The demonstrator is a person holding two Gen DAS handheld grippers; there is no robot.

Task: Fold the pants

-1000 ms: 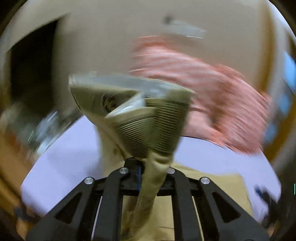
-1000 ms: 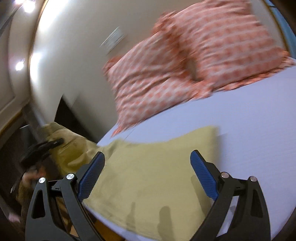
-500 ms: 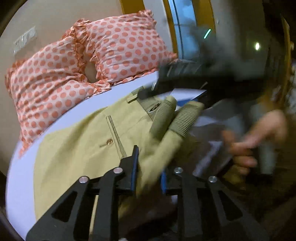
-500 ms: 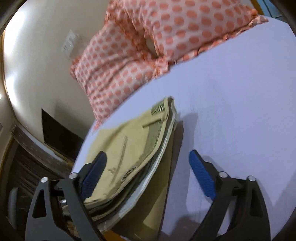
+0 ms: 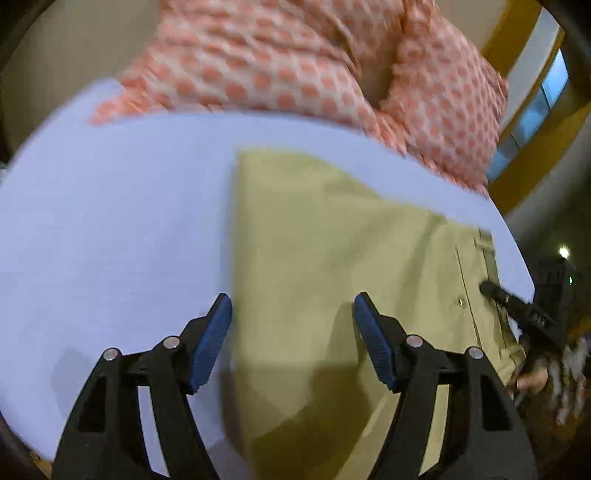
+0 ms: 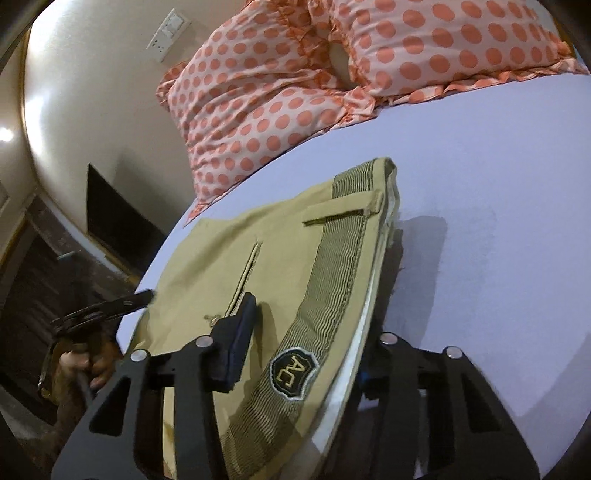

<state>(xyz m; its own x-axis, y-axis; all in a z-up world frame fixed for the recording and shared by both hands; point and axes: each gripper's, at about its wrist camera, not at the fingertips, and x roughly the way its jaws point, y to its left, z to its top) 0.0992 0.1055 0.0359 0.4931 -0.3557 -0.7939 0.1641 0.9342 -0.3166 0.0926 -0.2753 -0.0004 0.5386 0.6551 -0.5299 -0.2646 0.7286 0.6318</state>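
Nearest, left gripper (image 5: 291, 332) spread wide, holding nothing, hovering over the fold edge of khaki pants (image 5: 332, 258). Right gripper (image 6: 306, 354) clamped on the pants' (image 6: 280, 266) striped waistband (image 6: 332, 273) beside a stitched badge (image 6: 293, 373). Pants lying folded on a pale lilac bed (image 6: 498, 206). Farther back, polka-dot pillows (image 6: 280, 96) against the wall (image 6: 92, 74).

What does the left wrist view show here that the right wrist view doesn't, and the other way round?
Left wrist only: the left gripper open, hovering over the pants' plain fabric, and a window. Right wrist only: the right gripper straddling the ribbed waistband near its AC badge, plus a wall switch. Both: pants, bedsheet, dotted pillows.
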